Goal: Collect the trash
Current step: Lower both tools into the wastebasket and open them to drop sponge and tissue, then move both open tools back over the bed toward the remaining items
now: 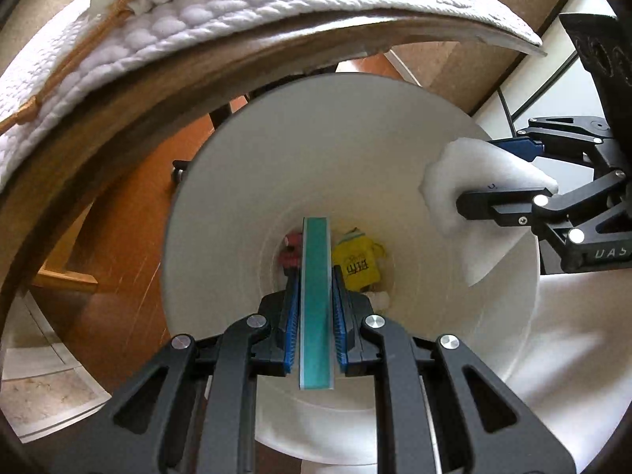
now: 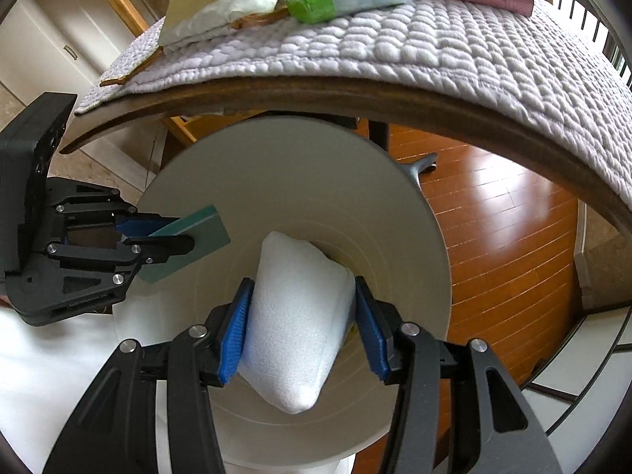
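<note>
Both claws hang over the bin [image 1: 221, 213] ready to drop: left claw [image 1: 315, 276] pinches a green card [image 1: 315, 296], right claw [image 2: 302, 308] at 3 o'clock squeezes foam [image 2: 296, 316].

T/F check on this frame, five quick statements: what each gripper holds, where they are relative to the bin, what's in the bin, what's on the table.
1. The left gripper is shut on a green flat box. True.
2. The right gripper is empty. False: it is shut on a white foam piece.
3. Both grippers hang over the open white bin. True.
4. The bin holds nothing. False: a yellow wrapper and a red item lie at its bottom.
5. The quilted mat on the table is bare. False: a green packet and other packaging lie on it.
</note>
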Tool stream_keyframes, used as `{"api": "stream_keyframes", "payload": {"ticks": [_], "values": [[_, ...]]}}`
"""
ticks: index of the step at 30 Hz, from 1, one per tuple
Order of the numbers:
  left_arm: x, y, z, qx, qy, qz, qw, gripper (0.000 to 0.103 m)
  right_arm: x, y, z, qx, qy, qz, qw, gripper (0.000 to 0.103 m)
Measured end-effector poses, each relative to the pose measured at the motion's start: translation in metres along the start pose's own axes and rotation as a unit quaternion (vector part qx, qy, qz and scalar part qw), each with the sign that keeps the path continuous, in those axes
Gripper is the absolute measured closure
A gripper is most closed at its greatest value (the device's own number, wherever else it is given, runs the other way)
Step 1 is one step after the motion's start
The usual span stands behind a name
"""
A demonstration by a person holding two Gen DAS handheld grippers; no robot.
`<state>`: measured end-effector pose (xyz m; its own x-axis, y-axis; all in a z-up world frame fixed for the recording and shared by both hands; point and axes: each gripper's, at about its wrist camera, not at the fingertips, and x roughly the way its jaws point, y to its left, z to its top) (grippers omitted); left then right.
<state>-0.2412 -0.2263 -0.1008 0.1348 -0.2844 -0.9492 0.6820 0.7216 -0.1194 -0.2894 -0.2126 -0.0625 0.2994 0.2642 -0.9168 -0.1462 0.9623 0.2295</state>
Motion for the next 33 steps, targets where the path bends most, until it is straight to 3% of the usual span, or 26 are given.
{"api": "stream_keyframes", "payload": {"ticks": [5,7,8,9,10,13,15,18,19,21,24,27,33], "values": [[0.005,0.003,-0.003,0.003,0.006,-0.005,1.0000,0.085,0.005,0.001,-0.003,0.000,0.005,-0.001,1.000,0.054],[0.007,0.003,-0.003,0.003,0.012,-0.015,0.9998,0.081,0.006,-0.002,-0.004,0.001,0.008,0.003,1.000,0.048],[0.007,0.004,-0.004,0.000,0.013,-0.013,0.9998,0.064,0.005,-0.002,-0.004,0.004,0.007,0.002,1.000,0.044],[0.006,0.005,-0.004,-0.003,0.010,-0.008,0.9999,0.040,0.003,-0.002,-0.004,0.007,0.003,0.001,1.000,0.034],[0.003,0.006,-0.004,-0.004,0.001,-0.004,1.0000,0.034,0.001,-0.004,-0.004,0.009,-0.002,0.001,1.000,0.026],[-0.009,0.006,-0.004,0.000,-0.012,-0.008,0.9999,0.033,-0.014,-0.006,0.001,0.003,-0.027,-0.014,1.000,0.024],[-0.028,0.004,-0.001,0.009,-0.036,-0.004,0.9993,0.033,-0.035,-0.004,0.007,-0.009,-0.053,-0.025,0.998,0.023],[-0.072,0.002,0.008,0.022,-0.096,-0.017,0.9950,0.030,-0.075,-0.001,0.021,-0.031,-0.115,-0.053,0.991,0.009],[-0.086,0.003,0.011,0.024,-0.118,-0.021,0.9926,0.024,-0.087,-0.002,0.026,-0.035,-0.138,-0.068,0.987,0.004],[-0.115,0.006,0.022,0.021,-0.173,-0.010,0.9847,0.001,-0.111,-0.010,0.044,-0.036,-0.194,-0.103,0.975,0.004],[-0.132,0.018,0.047,-0.004,-0.221,0.022,0.9751,0.001,-0.121,-0.037,0.074,-0.026,-0.215,-0.129,0.968,0.004],[-0.123,0.039,0.071,-0.035,-0.216,0.044,0.9748,0.001,-0.117,-0.063,0.103,-0.030,-0.214,-0.136,0.967,0.004],[-0.103,0.062,0.106,-0.079,-0.205,0.017,0.9754,0.001,-0.093,-0.092,0.143,-0.061,-0.187,-0.135,0.971,0.004]]}}
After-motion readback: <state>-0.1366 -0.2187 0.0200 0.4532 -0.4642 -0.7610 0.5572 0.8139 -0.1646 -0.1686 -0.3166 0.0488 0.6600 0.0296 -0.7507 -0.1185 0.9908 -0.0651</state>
